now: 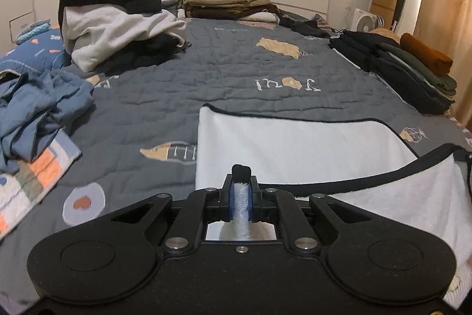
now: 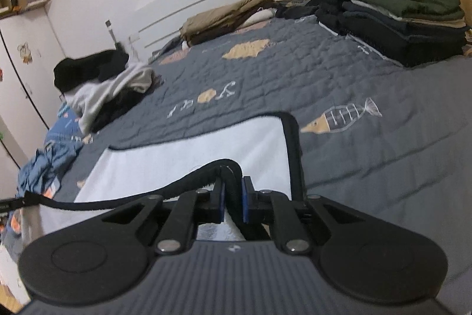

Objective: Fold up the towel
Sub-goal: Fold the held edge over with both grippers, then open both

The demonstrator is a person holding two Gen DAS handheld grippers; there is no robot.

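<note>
Left wrist view: left gripper (image 1: 241, 191) is clamped on a near corner of the white towel (image 1: 295, 149), black trim poking up between the pads. The towel's far half lies flat on the grey quilt (image 1: 236, 64), near edge lifted and sagging toward the right. To fold well: carry both corners at matched height and pace, keep that edge taut, land it on the far trim.

Right wrist view: right gripper (image 2: 233, 202) pinches the other near corner by its black hem; the frame is blurred, so bite depth is probably shallow. Only this view shows the far right corner (image 2: 287, 120); only the left view shows the fan (image 1: 365, 21).
</note>
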